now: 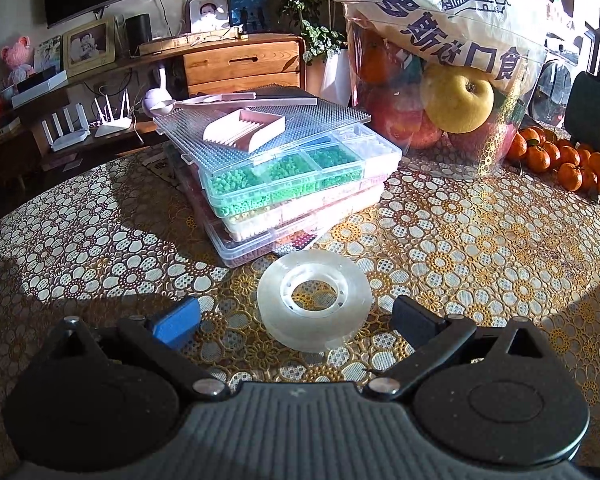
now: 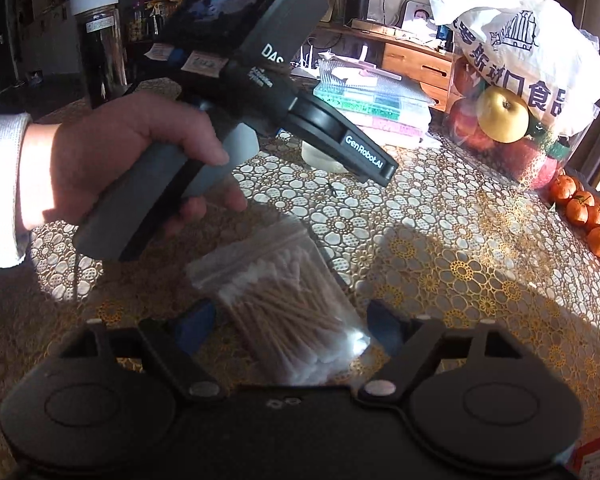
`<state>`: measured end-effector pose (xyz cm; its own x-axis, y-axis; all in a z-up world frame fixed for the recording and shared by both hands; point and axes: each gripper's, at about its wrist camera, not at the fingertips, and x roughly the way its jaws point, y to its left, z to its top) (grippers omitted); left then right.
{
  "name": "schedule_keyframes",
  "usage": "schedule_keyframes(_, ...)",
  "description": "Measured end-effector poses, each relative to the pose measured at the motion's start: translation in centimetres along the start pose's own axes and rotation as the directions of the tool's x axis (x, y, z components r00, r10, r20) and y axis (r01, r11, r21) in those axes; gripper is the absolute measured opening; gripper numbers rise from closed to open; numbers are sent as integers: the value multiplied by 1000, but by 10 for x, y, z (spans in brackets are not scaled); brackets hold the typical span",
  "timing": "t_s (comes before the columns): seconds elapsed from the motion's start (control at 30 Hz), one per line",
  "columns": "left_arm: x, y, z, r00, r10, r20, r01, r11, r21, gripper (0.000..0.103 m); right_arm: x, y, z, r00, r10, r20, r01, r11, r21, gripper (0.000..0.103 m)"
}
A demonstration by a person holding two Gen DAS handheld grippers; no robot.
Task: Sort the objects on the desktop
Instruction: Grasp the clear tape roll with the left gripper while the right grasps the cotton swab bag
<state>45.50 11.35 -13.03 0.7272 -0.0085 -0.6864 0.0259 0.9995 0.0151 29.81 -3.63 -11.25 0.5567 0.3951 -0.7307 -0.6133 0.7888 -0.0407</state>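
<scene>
Two things up for grabs. Left wrist view: clear tape roll (image 1: 314,300) lies flat on the flowery surface (image 1: 480,248), between the wide-open, empty left tongs (image 1: 296,320). Stiff, light, slick; I'd pinch its outer rim. Right wrist view: right tongs (image 2: 292,322) gape empty around a soft, crinkly cotton swab bag (image 2: 288,300); squeeze mid-bag.

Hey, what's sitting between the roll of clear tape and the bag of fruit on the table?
Left wrist view: a stack of clear bead boxes lies behind the tape roll, left of the fruit bag; the direct stretch is bare tablecloth.
</scene>
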Motion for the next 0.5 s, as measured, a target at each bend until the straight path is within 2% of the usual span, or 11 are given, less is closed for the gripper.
schedule_keyframes(0.27, 2, 0, -1, 1000, 6, 28, -6, 1000, -15, 101, -1, -3, -2, 1000, 23, -5, -23, 999, 38, 79)
schedule_keyframes(0.37, -1, -2, -1, 999, 0, 39, 0, 1000, -10, 94, -2, -2, -3, 1000, 26, -4, -26, 999, 35, 76)
schedule_keyframes(0.5, -3, -4, 0, 999, -6, 51, 6, 1000, -3, 77, -4, -2, -2, 1000, 27, -4, -27, 999, 34, 68)
